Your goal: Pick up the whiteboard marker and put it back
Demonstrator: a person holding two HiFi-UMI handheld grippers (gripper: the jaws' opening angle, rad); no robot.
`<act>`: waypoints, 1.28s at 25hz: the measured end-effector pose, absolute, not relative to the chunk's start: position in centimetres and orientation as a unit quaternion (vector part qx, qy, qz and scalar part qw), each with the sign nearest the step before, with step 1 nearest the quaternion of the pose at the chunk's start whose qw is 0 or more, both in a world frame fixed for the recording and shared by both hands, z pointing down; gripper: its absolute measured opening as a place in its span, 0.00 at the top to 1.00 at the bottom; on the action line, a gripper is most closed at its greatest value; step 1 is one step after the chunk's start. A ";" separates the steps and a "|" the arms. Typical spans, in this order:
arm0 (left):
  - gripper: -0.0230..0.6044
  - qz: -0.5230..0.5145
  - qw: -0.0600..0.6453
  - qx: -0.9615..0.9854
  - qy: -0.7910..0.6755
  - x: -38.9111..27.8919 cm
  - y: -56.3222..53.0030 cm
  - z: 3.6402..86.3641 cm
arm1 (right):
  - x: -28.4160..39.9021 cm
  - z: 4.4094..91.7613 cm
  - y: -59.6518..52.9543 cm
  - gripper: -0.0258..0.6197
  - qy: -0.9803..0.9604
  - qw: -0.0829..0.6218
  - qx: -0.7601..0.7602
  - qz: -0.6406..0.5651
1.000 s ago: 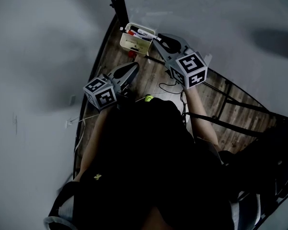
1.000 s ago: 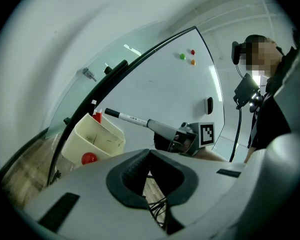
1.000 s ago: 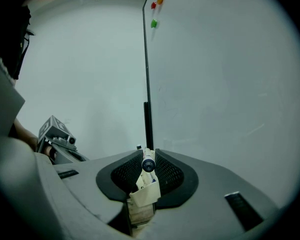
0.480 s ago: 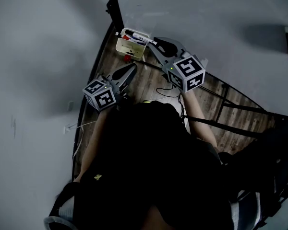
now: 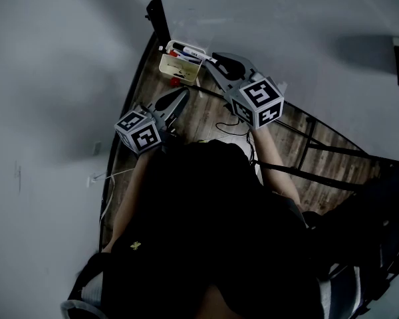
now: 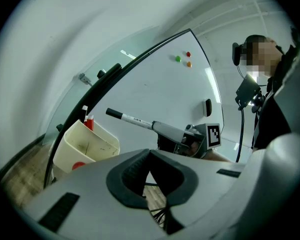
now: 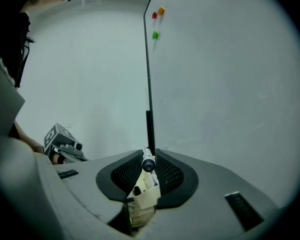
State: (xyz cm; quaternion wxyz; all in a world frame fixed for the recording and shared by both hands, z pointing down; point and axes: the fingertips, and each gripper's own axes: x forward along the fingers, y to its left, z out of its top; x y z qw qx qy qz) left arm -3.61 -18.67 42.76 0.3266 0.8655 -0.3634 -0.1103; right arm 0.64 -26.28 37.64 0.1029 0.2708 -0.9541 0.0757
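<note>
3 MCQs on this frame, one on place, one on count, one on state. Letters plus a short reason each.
1. Relative to the cream plastic pen holder, the black-capped white whiteboard marker is:
A) dropped inside it
B) in the air just above its rim
C) lying underneath it

2. Count of round magnets on the whiteboard:
A) one
B) three
C) five

3. The right gripper is:
A) open and empty
B) shut on the holder
C) shut on the marker

Key:
1 B, since the left gripper view shows the capped end clear of the rim.
2 B, since one red, one orange and one green magnet show.
3 C, since the right gripper view shows the pads pressed on the marker's barrel.
</note>
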 end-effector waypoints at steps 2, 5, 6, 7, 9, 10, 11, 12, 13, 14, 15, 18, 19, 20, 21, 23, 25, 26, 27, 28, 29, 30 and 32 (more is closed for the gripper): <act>0.96 -0.112 0.329 0.865 -0.362 -3.6 -18.7 42.8 | 0.7 37.6 -26.3 0.82 -0.954 0.103 0.271 0.075; 0.96 -0.111 0.335 0.865 -0.357 -3.5 -18.8 42.9 | 0.6 37.6 -26.4 0.82 -0.954 0.103 0.273 0.076; 0.96 -0.109 0.336 0.865 -0.356 -3.4 -18.7 42.9 | 0.6 37.7 -26.4 0.82 -0.953 0.103 0.273 0.076; 0.96 -0.107 0.337 0.865 -0.355 -3.4 -18.6 42.9 | 0.6 37.7 -26.3 0.82 -0.953 0.103 0.273 0.077; 0.96 -0.108 0.337 0.866 -0.354 -3.3 -18.6 43.0 | 0.6 37.7 -26.3 0.82 -0.953 0.103 0.273 0.078; 0.96 -0.109 0.337 0.866 -0.354 -3.4 -18.6 42.9 | 0.6 37.7 -26.3 0.82 -0.953 0.103 0.274 0.078; 0.96 -0.110 0.337 0.866 -0.353 -3.4 -18.6 42.9 | 0.6 37.7 -26.3 0.82 -0.953 0.102 0.274 0.079; 0.96 -0.111 0.338 0.865 -0.353 -3.4 -18.5 42.8 | 0.6 37.7 -26.2 0.82 -0.953 0.102 0.274 0.078; 0.96 -0.112 0.339 0.865 -0.353 -3.5 -18.5 42.8 | 0.5 37.7 -26.2 0.82 -0.953 0.102 0.273 0.078; 0.96 -0.113 0.340 0.864 -0.353 -3.5 -18.4 42.8 | 0.5 37.7 -26.1 0.82 -0.953 0.102 0.273 0.078; 0.96 -0.114 0.340 0.864 -0.353 -3.6 -18.4 42.8 | 0.5 37.6 -26.1 0.82 -0.954 0.101 0.273 0.078; 0.96 -0.117 0.341 0.863 -0.354 -3.7 -18.2 42.8 | 0.4 37.4 -25.8 0.82 -0.954 0.097 0.271 0.080; 0.96 -0.119 0.344 0.862 -0.354 -3.7 -18.1 42.7 | 0.3 37.3 -25.7 0.82 -0.955 0.097 0.270 0.080; 0.96 -0.120 0.347 0.861 -0.353 -3.7 -18.0 42.6 | 0.2 37.3 -25.6 0.82 -0.955 0.097 0.268 0.080; 0.96 -0.121 0.349 0.860 -0.353 -3.7 -17.9 42.6 | 0.1 37.2 -25.5 0.82 -0.956 0.097 0.267 0.079; 0.96 -0.121 0.350 0.860 -0.352 -3.7 -17.8 42.7 | -0.1 37.1 -25.3 0.82 -0.956 0.097 0.264 0.078; 0.96 -0.120 0.349 0.861 -0.351 -3.7 -17.6 42.9 | -0.3 37.2 -25.1 0.82 -0.957 0.099 0.261 0.077; 0.96 -0.119 0.350 0.861 -0.350 -3.7 -17.5 42.9 | -0.4 37.3 -25.0 0.82 -0.957 0.101 0.260 0.077; 0.96 -0.119 0.351 0.860 -0.350 -3.7 -17.4 43.0 | -0.5 37.5 -24.9 0.82 -0.957 0.103 0.258 0.077; 0.96 -0.119 0.354 0.859 -0.349 -3.7 -17.2 43.0 | -0.7 37.7 -24.8 0.82 -0.958 0.105 0.257 0.078; 0.96 -0.119 0.356 0.858 -0.349 -3.9 -17.2 43.1 | -0.9 37.9 -24.7 0.82 -0.958 0.107 0.255 0.080; 0.96 -0.119 0.359 0.857 -0.349 -4.0 -17.1 43.1 | -1.1 38.2 -24.6 0.82 -0.958 0.109 0.253 0.081; 0.96 -0.120 0.363 0.856 -0.350 -4.3 -17.0 43.2 | -1.6 38.5 -24.5 0.82 -0.958 0.113 0.251 0.084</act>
